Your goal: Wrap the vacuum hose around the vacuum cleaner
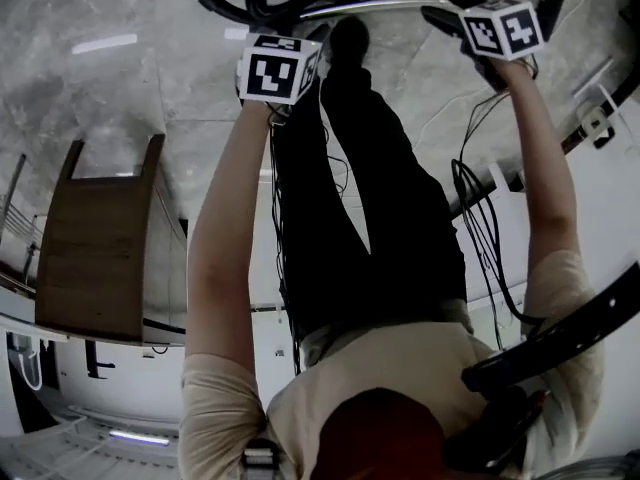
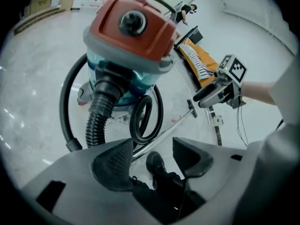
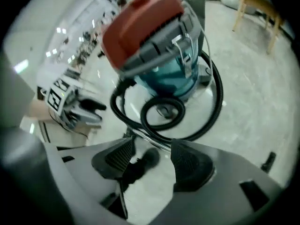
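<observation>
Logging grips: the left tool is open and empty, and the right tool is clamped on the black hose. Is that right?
Not quite. The right gripper view shows the right tool open and empty too; the black hose lies looped beside the vacuum. The left tool is open and empty, as stated.

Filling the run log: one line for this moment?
left gripper: open, empty | right gripper: open, empty | hose: looped on floor at vacuum cleaner base | wand: on floor
</observation>
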Demonstrator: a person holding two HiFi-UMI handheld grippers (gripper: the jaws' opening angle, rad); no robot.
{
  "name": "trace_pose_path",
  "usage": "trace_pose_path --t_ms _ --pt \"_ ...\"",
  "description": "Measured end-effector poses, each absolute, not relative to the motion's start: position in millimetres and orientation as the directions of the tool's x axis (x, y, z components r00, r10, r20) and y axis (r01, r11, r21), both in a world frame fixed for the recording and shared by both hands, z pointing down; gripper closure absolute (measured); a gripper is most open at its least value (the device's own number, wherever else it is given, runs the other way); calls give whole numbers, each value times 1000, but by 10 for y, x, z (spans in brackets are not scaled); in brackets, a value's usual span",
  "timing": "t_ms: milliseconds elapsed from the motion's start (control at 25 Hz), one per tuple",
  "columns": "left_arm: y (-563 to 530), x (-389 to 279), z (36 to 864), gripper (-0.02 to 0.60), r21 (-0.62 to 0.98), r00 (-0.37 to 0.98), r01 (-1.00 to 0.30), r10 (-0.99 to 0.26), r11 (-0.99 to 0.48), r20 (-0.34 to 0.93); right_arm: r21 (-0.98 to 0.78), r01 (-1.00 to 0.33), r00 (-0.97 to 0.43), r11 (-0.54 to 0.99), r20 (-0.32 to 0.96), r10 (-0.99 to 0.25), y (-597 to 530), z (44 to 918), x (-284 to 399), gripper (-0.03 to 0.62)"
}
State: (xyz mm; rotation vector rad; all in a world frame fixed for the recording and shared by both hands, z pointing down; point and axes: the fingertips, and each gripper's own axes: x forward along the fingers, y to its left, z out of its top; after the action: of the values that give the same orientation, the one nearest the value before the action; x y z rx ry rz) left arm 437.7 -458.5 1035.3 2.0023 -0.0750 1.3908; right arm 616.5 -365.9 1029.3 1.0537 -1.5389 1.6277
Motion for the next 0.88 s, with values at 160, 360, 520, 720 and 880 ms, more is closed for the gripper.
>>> trace_pose_path --t_ms 160,360,520,720,880 --pt "-4750 4579 9856 313 496 484 -414 278 -763 830 -755 -625 -679 -200 651 -339 -4249 9497 5751 336" --pt "-4964 4680 9247 313 490 551 -410 219 -769 805 -901 -426 -724 -86 396 -565 -4806 8501 5364 591" --pt "-5039 4599 8653 313 499 596 -445 170 -743 785 -933 -359 -735 2 282 -617 -4877 7802 5199 591" --pt "-4942 4600 7694 313 530 669 -425 139 -734 730 -962 -267 -685 51 152 -712 -4866 6864 5283 591" --pt "-4912 4695 6868 313 508 726 -370 99 -778 681 -948 -284 -698 147 100 -709 -4887 6104 5196 591"
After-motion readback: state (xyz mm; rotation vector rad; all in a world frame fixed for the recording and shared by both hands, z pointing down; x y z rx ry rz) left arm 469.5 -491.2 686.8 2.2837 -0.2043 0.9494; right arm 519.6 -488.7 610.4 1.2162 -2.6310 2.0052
